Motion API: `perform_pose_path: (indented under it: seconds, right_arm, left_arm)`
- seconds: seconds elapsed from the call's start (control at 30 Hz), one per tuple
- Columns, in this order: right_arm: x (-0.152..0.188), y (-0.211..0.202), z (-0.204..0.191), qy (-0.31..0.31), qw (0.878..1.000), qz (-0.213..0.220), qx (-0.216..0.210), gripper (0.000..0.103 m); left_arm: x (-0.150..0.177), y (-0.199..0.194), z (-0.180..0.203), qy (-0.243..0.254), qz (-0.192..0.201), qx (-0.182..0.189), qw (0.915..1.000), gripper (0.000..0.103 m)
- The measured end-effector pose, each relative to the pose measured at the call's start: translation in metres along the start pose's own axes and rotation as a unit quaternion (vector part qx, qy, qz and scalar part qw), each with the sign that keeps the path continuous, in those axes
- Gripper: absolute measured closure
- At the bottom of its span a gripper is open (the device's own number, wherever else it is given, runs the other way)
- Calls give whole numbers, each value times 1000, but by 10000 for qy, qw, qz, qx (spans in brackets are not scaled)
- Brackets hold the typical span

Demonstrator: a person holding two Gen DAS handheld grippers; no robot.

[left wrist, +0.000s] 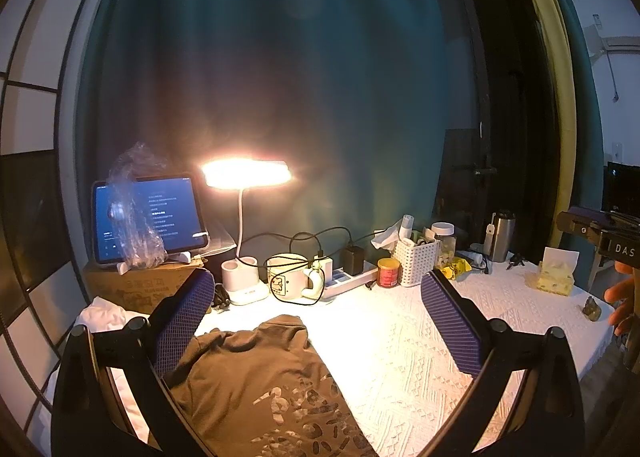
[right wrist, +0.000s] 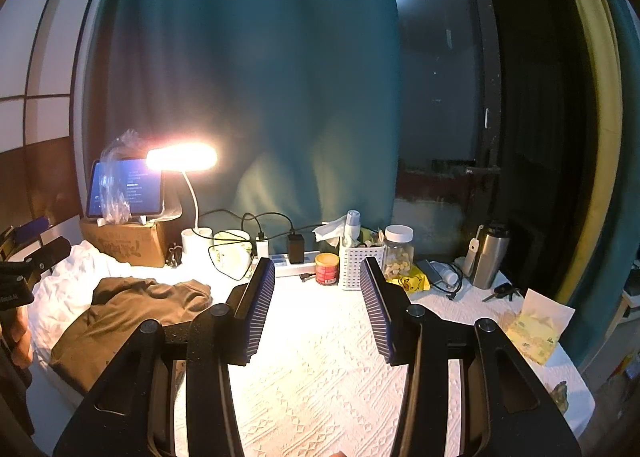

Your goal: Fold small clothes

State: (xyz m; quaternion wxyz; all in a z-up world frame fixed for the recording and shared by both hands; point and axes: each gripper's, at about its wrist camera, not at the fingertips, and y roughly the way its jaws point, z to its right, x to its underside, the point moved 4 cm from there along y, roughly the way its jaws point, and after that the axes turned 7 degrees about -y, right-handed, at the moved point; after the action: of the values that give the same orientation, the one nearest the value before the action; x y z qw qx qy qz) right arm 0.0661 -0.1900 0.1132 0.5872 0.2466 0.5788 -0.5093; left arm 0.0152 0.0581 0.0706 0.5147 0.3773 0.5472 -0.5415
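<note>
A brown shirt lies crumpled on the white table, on its near left side. The left gripper hangs over it, jaws wide, holding nothing. Only the right view shows the right gripper, jaws half apart over bare cloth, empty. A lamp glows far behind.

White letters "DAS" on the right claw body, tablet text unreadable

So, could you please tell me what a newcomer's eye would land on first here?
The glowing desk lamp at the back of the table, left of centre. Then the brown garment lying crumpled on the white tablecloth, with the open left gripper above it, the lit tablet behind.
</note>
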Motion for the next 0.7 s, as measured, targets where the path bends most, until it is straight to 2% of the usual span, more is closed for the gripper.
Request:
perform_pose_path:
  seconds: [0.7]
  right_arm:
    - [0, 2, 4, 20, 10000, -24, 5, 56]
  left_arm:
    - [2, 2, 1, -4, -12, 14, 10000, 1]
